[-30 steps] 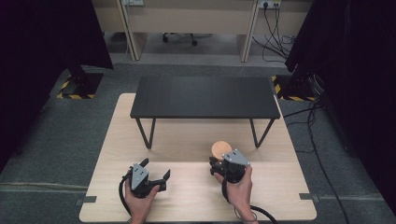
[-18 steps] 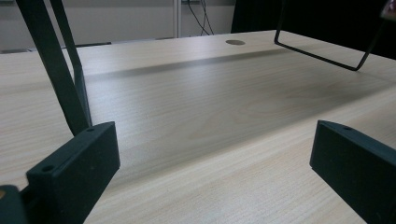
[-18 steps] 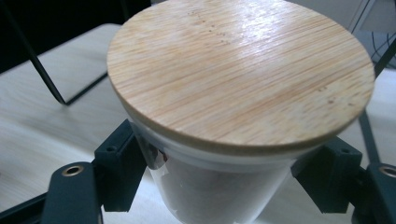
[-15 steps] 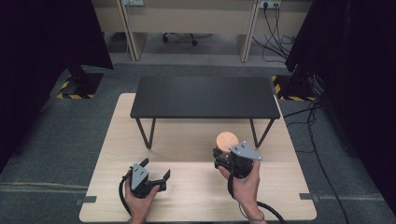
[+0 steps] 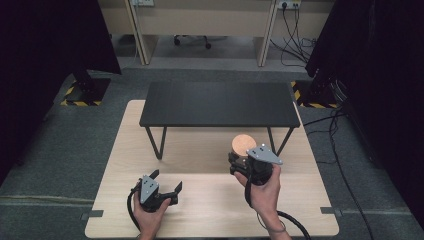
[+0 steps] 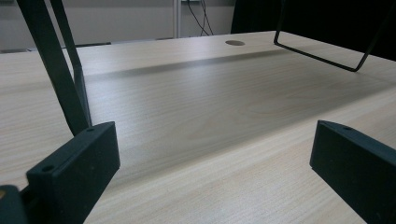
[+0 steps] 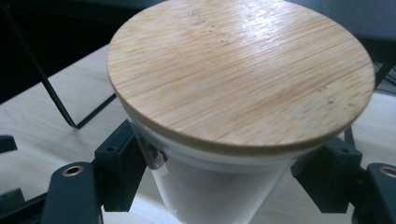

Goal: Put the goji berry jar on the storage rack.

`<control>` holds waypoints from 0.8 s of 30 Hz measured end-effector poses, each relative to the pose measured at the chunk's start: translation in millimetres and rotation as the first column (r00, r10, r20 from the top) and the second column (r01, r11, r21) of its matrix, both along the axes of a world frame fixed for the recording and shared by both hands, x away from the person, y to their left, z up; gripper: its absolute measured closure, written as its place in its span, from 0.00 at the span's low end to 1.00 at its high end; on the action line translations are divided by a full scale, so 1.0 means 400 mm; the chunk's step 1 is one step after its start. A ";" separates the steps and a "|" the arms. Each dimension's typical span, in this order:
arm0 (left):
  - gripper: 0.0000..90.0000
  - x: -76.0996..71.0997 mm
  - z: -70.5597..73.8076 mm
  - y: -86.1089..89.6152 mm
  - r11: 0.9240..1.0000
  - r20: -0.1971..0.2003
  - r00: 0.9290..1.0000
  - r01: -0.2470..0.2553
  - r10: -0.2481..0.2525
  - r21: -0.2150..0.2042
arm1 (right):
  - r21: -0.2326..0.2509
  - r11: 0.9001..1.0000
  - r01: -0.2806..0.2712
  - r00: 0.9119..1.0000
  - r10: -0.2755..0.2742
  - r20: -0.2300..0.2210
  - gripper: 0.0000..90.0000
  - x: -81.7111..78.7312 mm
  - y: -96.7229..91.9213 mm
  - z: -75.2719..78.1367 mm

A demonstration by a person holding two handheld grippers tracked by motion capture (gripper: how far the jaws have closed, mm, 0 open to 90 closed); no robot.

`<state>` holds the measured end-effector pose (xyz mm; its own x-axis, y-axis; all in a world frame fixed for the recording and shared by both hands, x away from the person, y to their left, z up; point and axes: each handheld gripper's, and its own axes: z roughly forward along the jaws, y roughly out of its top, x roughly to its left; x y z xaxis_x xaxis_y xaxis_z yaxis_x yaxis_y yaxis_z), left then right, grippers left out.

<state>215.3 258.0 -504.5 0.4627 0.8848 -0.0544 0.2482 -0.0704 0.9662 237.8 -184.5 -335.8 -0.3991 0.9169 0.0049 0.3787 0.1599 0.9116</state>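
Observation:
A glass jar with a round bamboo lid (image 5: 243,145) hangs above the light wooden table (image 5: 210,210), and my right gripper (image 5: 239,161) is shut on its body just under the lid. In the right gripper view the lid (image 7: 240,70) is close and tilted, with a black jaw pressing on each side of the glass; the right gripper (image 7: 224,182) holds it clear of the tabletop. My left gripper (image 5: 166,181) rests low at the front left of the table, open with nothing in it. In the left gripper view the left gripper (image 6: 215,172) has bare wood between its wide-apart jaws.
A low black table (image 5: 220,104) on thin wire legs stands across the far half of the wooden table, just beyond the jar. One leg (image 6: 56,65) rises close to my left gripper. Cables trail from both grippers toward the near edge.
My right gripper has risen with the jar held in it, lifting it off the tabletop and slightly toward the black table. The left gripper has stayed where it was.

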 end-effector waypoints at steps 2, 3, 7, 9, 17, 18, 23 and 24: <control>0.01 0.000 0.000 0.000 1.000 0.000 1.000 0.000 0.000 -0.001 | -0.003 1.000 0.002 1.000 -0.002 0.016 0.29 0.001 0.001 0.018; 0.01 0.000 0.000 0.001 1.000 0.000 1.000 0.000 0.000 -0.002 | -0.002 1.000 0.002 1.000 -0.002 0.022 0.29 0.002 0.001 0.029; 0.01 0.000 0.000 0.001 1.000 -0.001 1.000 0.001 -0.001 -0.004 | 0.005 1.000 -0.001 0.999 0.001 0.055 0.29 0.011 0.000 0.077; 0.01 0.000 0.000 0.001 1.000 -0.001 1.000 0.001 -0.001 -0.004 | 0.005 1.000 0.003 0.997 -0.004 0.078 0.29 0.018 0.004 0.101; 0.01 0.000 0.001 0.002 1.000 -0.003 1.000 0.002 -0.002 -0.004 | -0.011 1.000 0.027 0.993 -0.026 0.119 0.29 0.112 0.037 0.190; 0.01 0.000 0.000 0.002 1.000 -0.003 1.000 0.002 -0.002 -0.004 | -0.014 0.999 0.030 0.993 -0.028 0.117 0.29 0.129 0.043 0.195; 0.01 0.000 0.000 0.002 1.000 -0.001 1.000 0.004 -0.004 -0.001 | -0.028 0.998 0.048 0.997 -0.046 0.066 0.29 0.223 0.076 0.208; 0.01 0.000 0.000 0.002 1.000 -0.001 1.000 0.004 -0.004 -0.001 | -0.031 0.998 0.050 0.998 -0.048 0.050 0.29 0.240 0.082 0.208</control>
<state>215.4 258.7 -504.3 0.4662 0.8829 -0.0562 0.2491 -0.0700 0.9659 334.0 -151.8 -252.6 -0.3528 0.9347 -0.0440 0.3413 0.1723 0.9240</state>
